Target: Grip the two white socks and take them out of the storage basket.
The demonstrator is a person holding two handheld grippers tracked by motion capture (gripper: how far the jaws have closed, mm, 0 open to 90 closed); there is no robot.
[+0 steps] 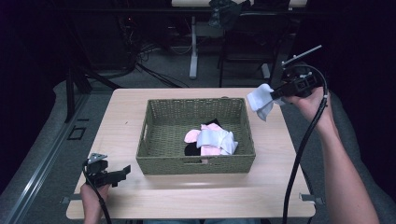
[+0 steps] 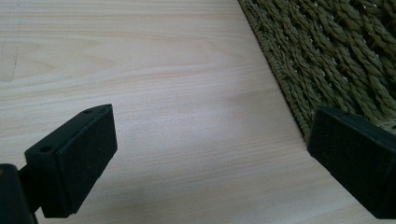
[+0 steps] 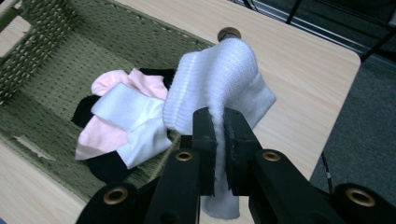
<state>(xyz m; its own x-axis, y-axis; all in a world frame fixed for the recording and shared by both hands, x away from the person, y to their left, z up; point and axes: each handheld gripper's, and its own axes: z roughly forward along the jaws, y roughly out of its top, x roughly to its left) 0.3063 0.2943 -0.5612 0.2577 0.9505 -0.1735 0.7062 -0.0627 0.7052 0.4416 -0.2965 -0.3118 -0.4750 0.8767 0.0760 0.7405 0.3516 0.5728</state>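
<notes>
right gripper (image 1: 276,94) clamps ribbed white sock (image 3: 219,81) | left gripper (image 1: 122,171) wide | woven basket (image 1: 154,158)

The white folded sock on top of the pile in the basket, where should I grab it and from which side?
Take the white folded sock by its raised upper fold, coming straight down from above: it lies topmost, and the olive woven basket walls block sideways approaches.

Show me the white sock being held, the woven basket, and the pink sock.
white sock (image 3: 219,79), right gripper view, ribbed upper part.
woven basket (image 1: 196,165), high view, near wall.
pink sock (image 1: 191,136), high view, left edge.
</notes>
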